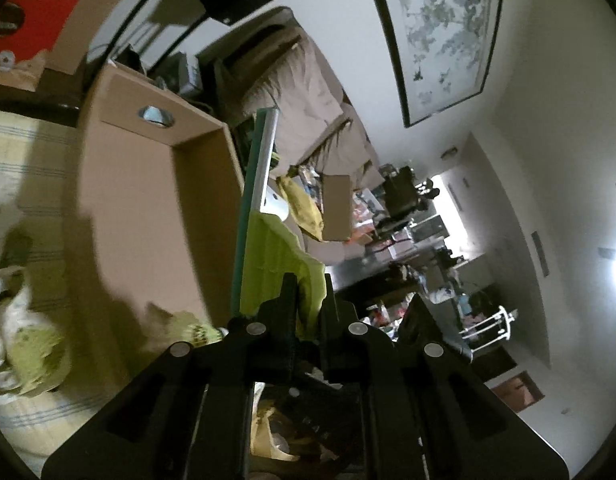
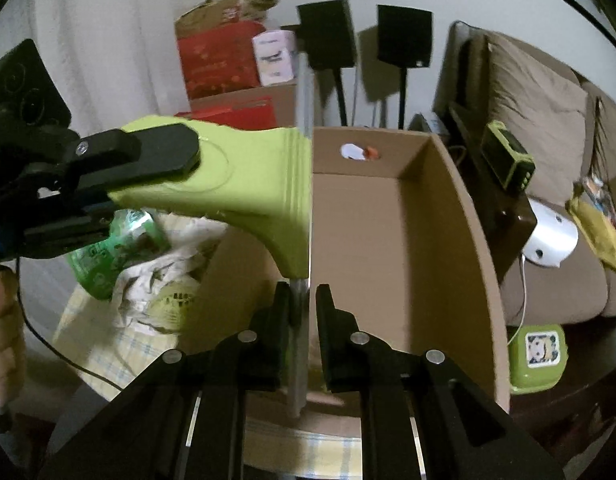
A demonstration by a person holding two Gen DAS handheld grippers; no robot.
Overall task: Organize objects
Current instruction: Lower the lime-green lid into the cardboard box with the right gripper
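A lime-green squeegee (image 2: 247,184) with a long silver blade bar (image 2: 301,240) hangs above an open brown cardboard box (image 2: 440,240). My left gripper (image 1: 311,284) is shut on the squeegee's green handle (image 1: 279,264); its black fingers (image 2: 147,152) show clamped on the handle in the right wrist view. My right gripper (image 2: 302,292) has its jaws on either side of the blade bar's lower end, closed on it. The blade bar (image 1: 263,160) stands beside the box (image 1: 139,216) in the left wrist view.
Green packets and crumpled paper (image 2: 147,272) lie on a checked cloth left of the box. A small green container (image 2: 538,356) sits at right. A beige sofa (image 2: 548,128) with clutter stands behind, and red boxes (image 2: 219,64) and black speakers (image 2: 328,34) line the wall.
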